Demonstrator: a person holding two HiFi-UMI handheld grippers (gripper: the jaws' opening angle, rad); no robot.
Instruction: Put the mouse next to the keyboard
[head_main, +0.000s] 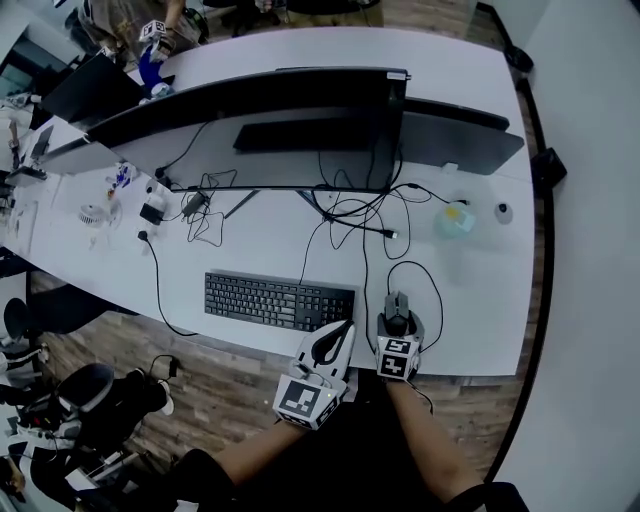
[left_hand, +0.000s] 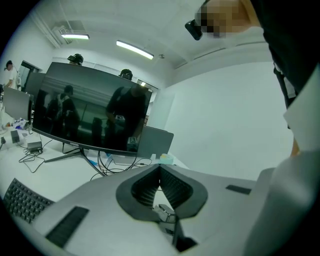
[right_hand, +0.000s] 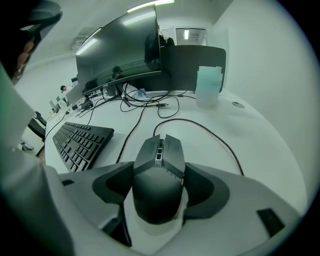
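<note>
The dark grey plastic mouse (right_hand: 159, 180) has a smooth satin back with a faint sheen; its thin black cable (right_hand: 180, 119) is smooth-jacketed. Black plastic keyboard (right_hand: 80, 140): matt keys. White desk top (head_main: 250, 250): smooth, matt, laminate-like. Wide dark monitor screen (left_hand: 85, 112): glossy, mirrors the room. Left gripper (left_hand: 160, 169): pale matt plastic shell, black ribbed pads (left_hand: 176, 187), rubbery look. Floor (head_main: 130, 345): brown wood planks.

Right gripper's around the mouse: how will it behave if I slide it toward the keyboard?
The mouse looks rigid and smooth-shelled, so it should slide easily on the white table but might slip in the right gripper. Its cable lies in a slack loop, so it will probably trail floppily with little drag.
</note>
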